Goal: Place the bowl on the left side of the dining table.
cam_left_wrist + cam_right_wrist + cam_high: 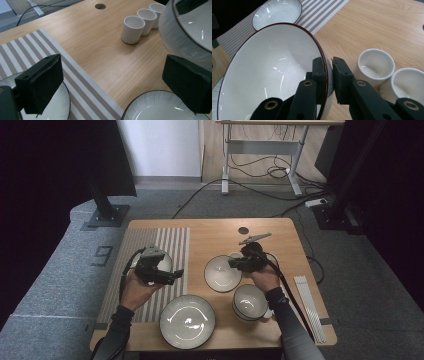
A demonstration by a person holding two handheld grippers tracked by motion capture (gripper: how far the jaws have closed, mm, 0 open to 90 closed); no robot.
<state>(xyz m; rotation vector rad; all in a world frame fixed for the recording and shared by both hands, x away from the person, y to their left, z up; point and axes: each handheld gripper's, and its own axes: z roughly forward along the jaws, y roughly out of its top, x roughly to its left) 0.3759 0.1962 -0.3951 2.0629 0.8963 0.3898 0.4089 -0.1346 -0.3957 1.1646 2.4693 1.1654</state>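
Pinched at its rim by the right hand-held gripper point(330, 72), a glazed, breakable, slippery bowl point(272, 75) was held tilted above the surface point(372, 27) beside the cups point(375, 65), while the left hand-held gripper point(112, 82) was spread empty.

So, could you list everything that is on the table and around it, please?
bowl: 1, white with dark rim, clamped at its rim in the right gripper
stacked bowls: white, near right of table
plate: 1, white with dark rim, near edge
dish: 1, white, on the mat
cups: 3, white, in a row, right of centre
mat: 1, striped, table's left
desk: 1, behind the table
left gripper: black, open, above the mat
right gripper: black, shut on the bowl
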